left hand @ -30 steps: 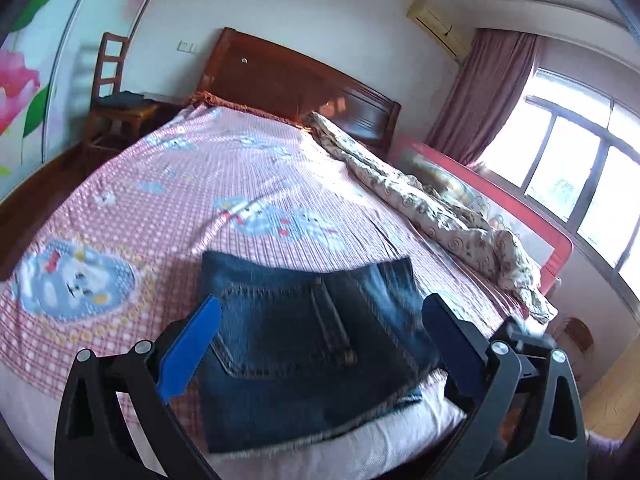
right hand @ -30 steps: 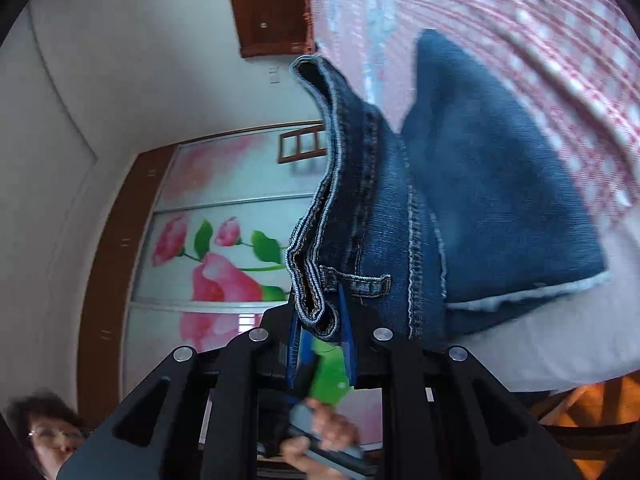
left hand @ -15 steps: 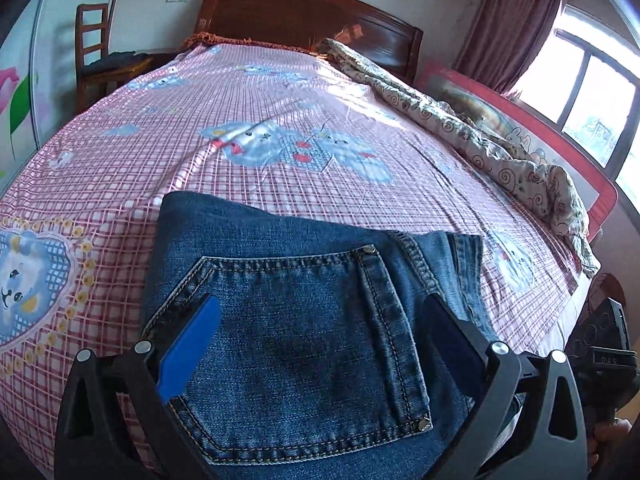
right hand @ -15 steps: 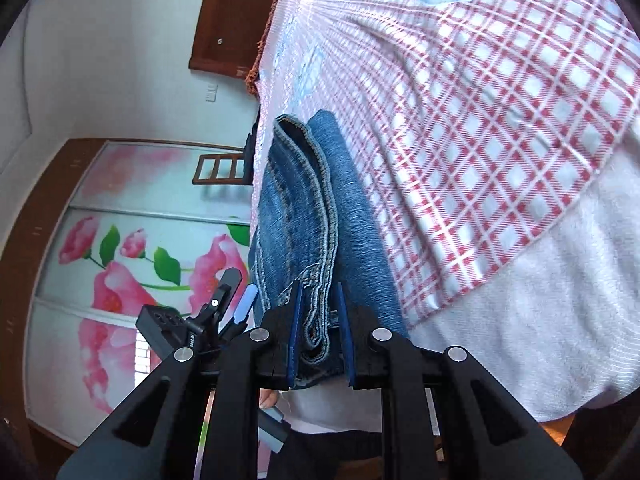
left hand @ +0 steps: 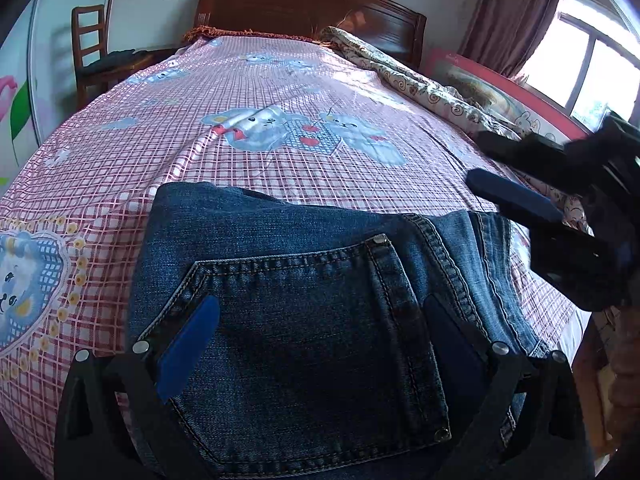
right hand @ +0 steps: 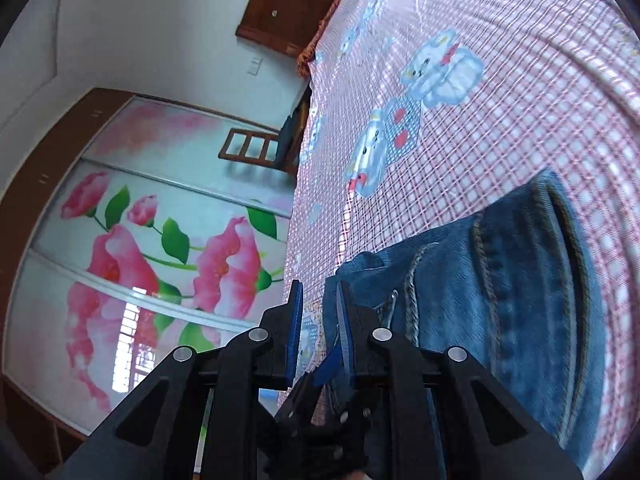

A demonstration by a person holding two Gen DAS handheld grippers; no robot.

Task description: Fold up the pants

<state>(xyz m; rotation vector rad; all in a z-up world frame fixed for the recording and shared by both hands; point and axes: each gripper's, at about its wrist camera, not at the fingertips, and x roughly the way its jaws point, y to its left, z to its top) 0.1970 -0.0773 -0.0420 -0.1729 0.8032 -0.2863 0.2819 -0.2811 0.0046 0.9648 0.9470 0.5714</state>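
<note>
The jeans [left hand: 304, 312] are lying folded into a compact stack at the near edge of the bed [left hand: 280, 148], back pocket [left hand: 308, 344] facing up and waistband toward the right. The left gripper [left hand: 316, 344] is hovering over the pocket with its jaws standing wide apart and nothing between them; whether the pads are touching the denim cannot be told. The right gripper [right hand: 318, 320] is hanging above the right side of the stack, its jaws nearly together and holding nothing, with bedsheet showing through the narrow gap between them. Judged from the stack's shape, the folding itself is looking close to finished, and the step in hand appears to be settling or checking the last fold. The next move is probably calling for pressing the top layer flat and squaring the edges, or, if one more fold is wanted, closing a gripper on the waistband side without dragging the layers below out of line.
</note>
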